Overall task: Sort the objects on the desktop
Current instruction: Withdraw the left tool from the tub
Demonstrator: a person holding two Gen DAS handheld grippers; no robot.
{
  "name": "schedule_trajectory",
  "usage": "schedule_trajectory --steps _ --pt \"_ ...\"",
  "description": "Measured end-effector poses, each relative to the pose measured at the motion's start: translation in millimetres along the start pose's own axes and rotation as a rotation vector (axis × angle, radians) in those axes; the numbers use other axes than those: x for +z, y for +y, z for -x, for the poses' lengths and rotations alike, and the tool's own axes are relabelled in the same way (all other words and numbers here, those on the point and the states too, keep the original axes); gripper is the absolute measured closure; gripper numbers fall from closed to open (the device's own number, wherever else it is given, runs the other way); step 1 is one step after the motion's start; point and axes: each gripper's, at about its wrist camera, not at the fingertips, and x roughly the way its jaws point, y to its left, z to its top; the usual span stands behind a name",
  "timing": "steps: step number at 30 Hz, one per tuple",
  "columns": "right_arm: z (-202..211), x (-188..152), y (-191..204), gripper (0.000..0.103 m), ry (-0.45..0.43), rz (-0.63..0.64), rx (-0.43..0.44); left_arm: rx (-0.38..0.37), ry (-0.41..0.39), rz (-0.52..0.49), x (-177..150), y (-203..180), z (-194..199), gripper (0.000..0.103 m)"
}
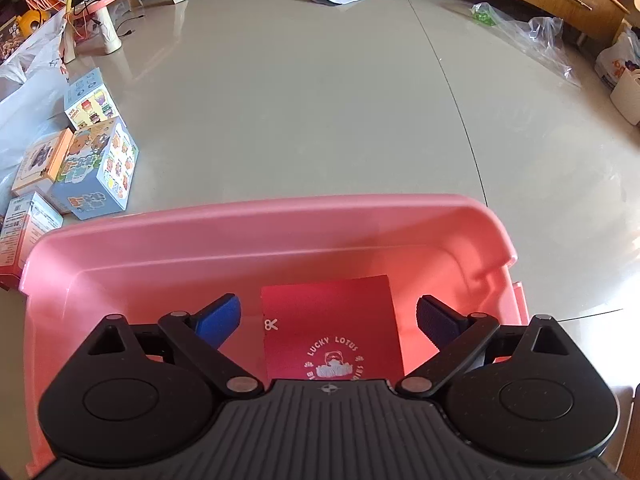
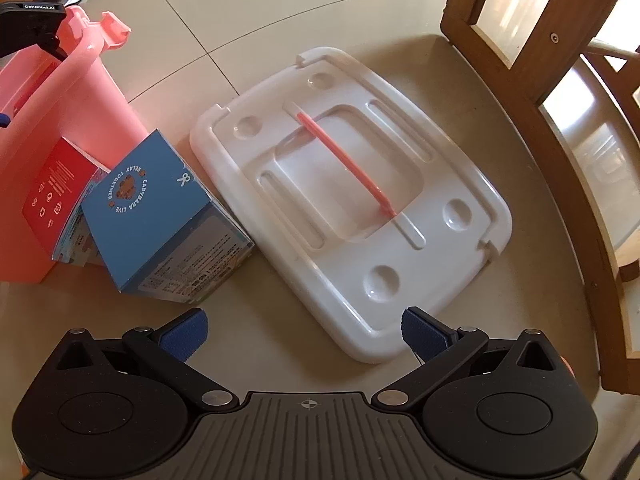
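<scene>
Both jaws stand wide and empty: the left gripper (image 1: 328,322) hovers over the red box (image 1: 332,328) lying inside the pink bin (image 1: 256,216), so next seems the blue box (image 2: 160,216) leaning against the bin, near the right gripper (image 2: 304,338).

You are working over a glossy beige floor (image 1: 320,100) — tiled, with thin seams crossing it. A pink bin (image 1: 260,224) is sitting on it, and a blue box (image 2: 160,216) is lying tilted against the bin's outer wall. Just beside that box a white lid (image 2: 400,280) is resting flat, its pink handle facing up. Well apart — at the floor's far left — several small printed boxes (image 1: 96,164) are clustering together.
</scene>
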Motion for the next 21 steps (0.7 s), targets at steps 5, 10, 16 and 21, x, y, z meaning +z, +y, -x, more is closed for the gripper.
schedule_trajectory --steps 5,10,16,21 --pt "17 3 0 0.0 -0.04 0.023 -0.005 -0.003 -0.041 -0.037 0 0 38 0.006" --pt "39 5 -2 0.0 -0.095 0.039 0.006 0.017 -0.084 -0.106 -8 2 97 0.006" --pt "67 -3 -4 0.0 -0.121 0.095 0.029 0.035 -0.133 -0.223 -39 17 160 0.005" --pt "90 -9 -6 0.0 -0.156 0.121 0.054 -0.001 -0.123 -0.246 -75 38 199 0.005"
